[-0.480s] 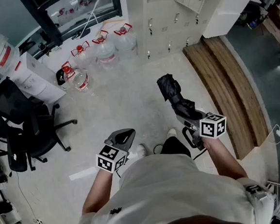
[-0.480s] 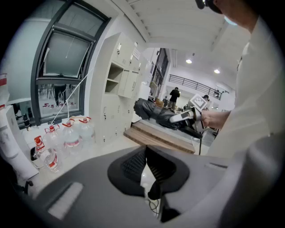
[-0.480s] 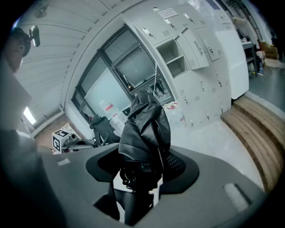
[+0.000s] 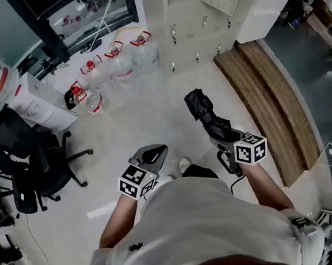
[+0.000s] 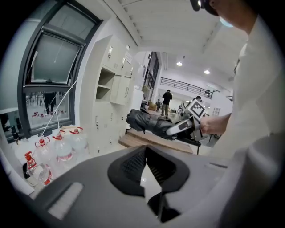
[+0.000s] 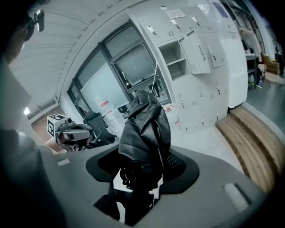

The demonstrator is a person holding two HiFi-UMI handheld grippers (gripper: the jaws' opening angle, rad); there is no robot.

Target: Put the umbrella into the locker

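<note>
Right gripper (image 4: 218,129) on 1 umbrella (image 4: 199,106) — left gripper (image 4: 158,152) empty

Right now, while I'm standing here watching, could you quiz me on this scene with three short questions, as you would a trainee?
1. Which one has its fingers closed on the folded black umbrella: the left gripper or the right gripper?
2. True or false: the umbrella already lies inside the locker.
3. What stands on the floor beside the locker?
A. water jugs with red caps
B. paint cans
C. cardboard boxes

Key: 1, the right gripper. 2, false: it is carried out in the open. 3, A.
</note>
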